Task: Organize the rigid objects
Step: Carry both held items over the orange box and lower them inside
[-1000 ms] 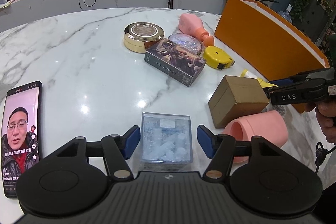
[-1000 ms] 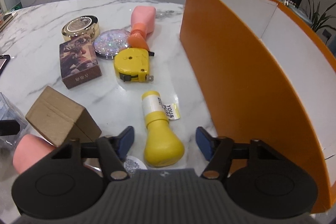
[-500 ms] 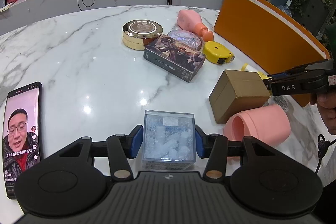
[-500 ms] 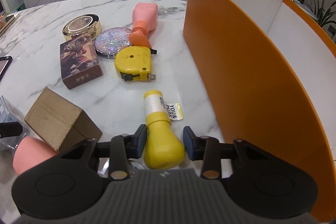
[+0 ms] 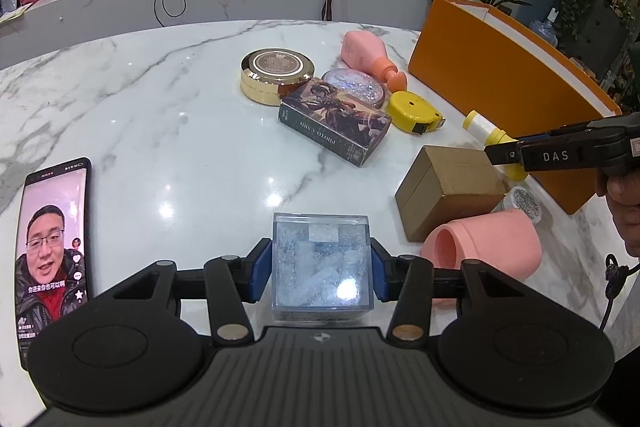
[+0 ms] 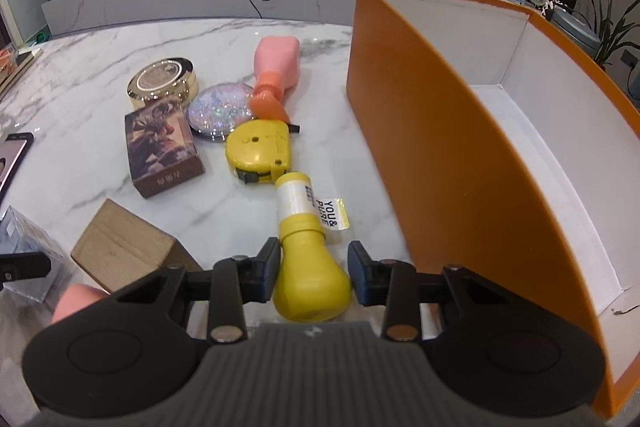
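Marble, white with grey veins, made up the table [image 5: 120,115] on which everything lay, and the orange box [image 6: 460,163] with its white inside served as the landmark at the right. Beside its near wall the yellow bottle [image 6: 308,267] lay on its side, and the right gripper [image 6: 314,269] had its blue pads pressed against the bottle's bulbous end, one on each flank. Further from the box, past the brown cardboard box [image 5: 448,187] and the pink cup [image 5: 484,251] lying on its side, the left gripper [image 5: 320,275] pinched a clear plastic cube [image 5: 320,263] (pale crystal-like pieces inside), pads flat against its two sides. Whether either thing was clear of the table could not be told. Away from the box's far corner sat the yellow tape measure [image 6: 258,151], the pink bottle [image 6: 278,67], a glittery compact [image 6: 220,113], a gold tin [image 6: 164,81] and a card box [image 6: 162,143]. Farthest from the box lay a phone [image 5: 52,255], screen lit.
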{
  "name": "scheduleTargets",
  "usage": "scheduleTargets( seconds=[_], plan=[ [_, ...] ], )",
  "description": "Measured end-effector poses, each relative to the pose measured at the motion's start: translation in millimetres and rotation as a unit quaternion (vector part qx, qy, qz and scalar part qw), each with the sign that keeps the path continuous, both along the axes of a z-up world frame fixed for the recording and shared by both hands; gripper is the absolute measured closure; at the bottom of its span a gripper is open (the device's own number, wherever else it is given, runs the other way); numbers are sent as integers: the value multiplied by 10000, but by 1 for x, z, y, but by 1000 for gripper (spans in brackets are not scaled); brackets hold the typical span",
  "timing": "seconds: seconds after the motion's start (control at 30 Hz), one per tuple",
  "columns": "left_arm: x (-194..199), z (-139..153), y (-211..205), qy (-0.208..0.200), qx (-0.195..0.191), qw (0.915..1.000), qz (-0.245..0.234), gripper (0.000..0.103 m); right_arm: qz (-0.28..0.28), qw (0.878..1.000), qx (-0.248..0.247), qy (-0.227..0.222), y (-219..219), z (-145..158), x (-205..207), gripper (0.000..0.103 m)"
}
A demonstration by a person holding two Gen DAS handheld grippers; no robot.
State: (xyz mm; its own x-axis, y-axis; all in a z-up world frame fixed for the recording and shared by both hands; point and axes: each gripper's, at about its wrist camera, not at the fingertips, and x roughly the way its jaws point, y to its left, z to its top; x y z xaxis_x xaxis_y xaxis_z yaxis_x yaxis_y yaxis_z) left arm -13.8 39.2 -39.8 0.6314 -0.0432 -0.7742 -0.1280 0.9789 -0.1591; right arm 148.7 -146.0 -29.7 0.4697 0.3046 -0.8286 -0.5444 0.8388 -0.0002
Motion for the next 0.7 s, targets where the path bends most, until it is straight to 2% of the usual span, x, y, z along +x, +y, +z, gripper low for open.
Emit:
scheduleTargets(
  seconds=[0.3,0.57,0.7],
  plan=[
    [-7,24,-4,-180,21,9998,123,47,-35,9996,190,-197,-6,24,-7,67],
    [-1,68,-28,-424,243,9988,-99,48,-113,9975,597,-348,-23,64,-15,67],
    [6,89,-40,-401,285,9985,-231,48,-167,9950,824,-539,-37,92,-17,67]
  ],
)
